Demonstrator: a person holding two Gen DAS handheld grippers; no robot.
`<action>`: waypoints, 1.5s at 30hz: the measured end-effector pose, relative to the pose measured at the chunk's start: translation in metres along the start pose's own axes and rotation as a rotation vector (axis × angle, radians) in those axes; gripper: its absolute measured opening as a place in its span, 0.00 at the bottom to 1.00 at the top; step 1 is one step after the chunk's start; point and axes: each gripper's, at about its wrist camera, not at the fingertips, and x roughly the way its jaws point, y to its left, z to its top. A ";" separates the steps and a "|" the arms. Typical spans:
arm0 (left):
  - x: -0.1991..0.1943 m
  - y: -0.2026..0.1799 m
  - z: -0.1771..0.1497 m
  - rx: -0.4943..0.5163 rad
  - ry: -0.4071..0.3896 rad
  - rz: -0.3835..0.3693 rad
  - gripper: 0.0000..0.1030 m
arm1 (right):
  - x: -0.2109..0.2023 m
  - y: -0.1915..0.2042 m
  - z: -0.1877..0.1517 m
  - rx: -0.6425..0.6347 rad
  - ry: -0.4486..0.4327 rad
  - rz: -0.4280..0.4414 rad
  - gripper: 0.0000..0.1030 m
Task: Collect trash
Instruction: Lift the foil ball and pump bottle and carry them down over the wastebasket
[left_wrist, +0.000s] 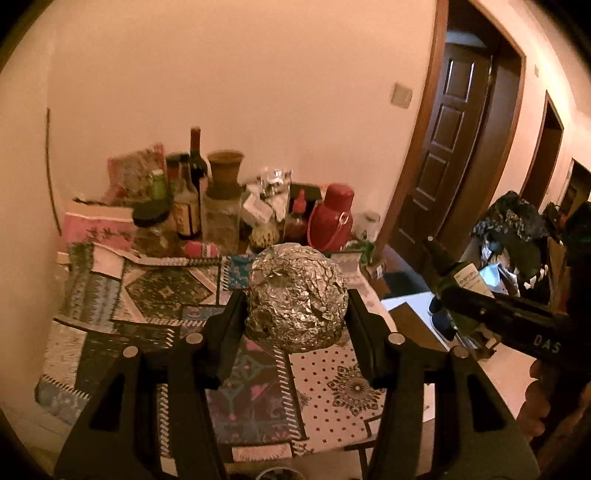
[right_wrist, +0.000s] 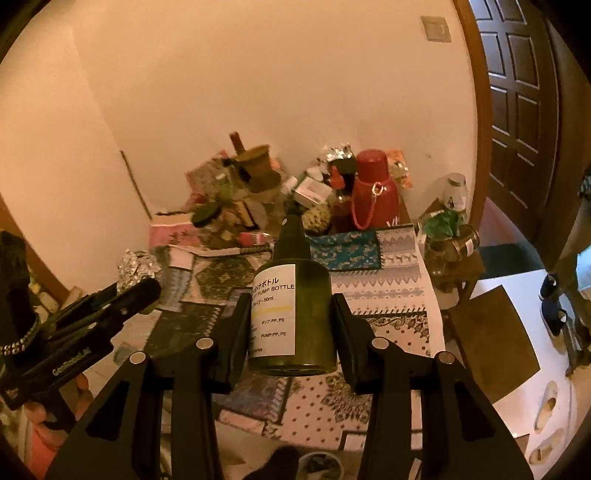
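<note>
Your left gripper (left_wrist: 297, 306) fills the bottom of its wrist view, both black fingers (left_wrist: 225, 325) clamped on a crumpled foil ball (left_wrist: 297, 295); the ball sits squarely between the pads, bulging above and forward of the tips, and is lifted clear of the patterned tablecloth (left_wrist: 332, 391) below it. Your right gripper (right_wrist: 291, 321) is likewise closed on its load: a dark green pump bottle (right_wrist: 299, 314) with a white label reading "PUMP BOTTLE", held at its wider lower body, base toward the camera, black nozzle pointing away past the fingertips. Pads meet the bottle on both flanks; the bottle hangs above the cloth, touching nothing else. From the left wrist view the same bottle (left_wrist: 458, 284) shows at the right edge, with a black-lined trash bin (left_wrist: 517, 229) full of wrappers beyond it on the floor side. From the right wrist view the foil ball (right_wrist: 138, 267) shows at the left, just ahead of the left gripper's tips (right_wrist: 147, 290). Along the wall at the back of the table stands a clutter of items: a red thermos (right_wrist: 375, 192), a wine bottle (left_wrist: 197, 158), a clay pot (left_wrist: 225, 170), glass jars. A dark panelled door (left_wrist: 443, 140) stands to the right.
</note>
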 end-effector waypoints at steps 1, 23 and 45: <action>-0.012 -0.002 0.000 0.002 -0.016 0.001 0.51 | -0.010 0.003 -0.001 -0.002 -0.017 0.008 0.37; -0.205 0.014 -0.079 0.073 -0.157 -0.085 0.51 | -0.130 0.106 -0.095 0.001 -0.148 -0.026 0.37; -0.280 0.030 -0.193 0.073 0.014 -0.131 0.51 | -0.169 0.141 -0.207 0.086 0.001 -0.096 0.37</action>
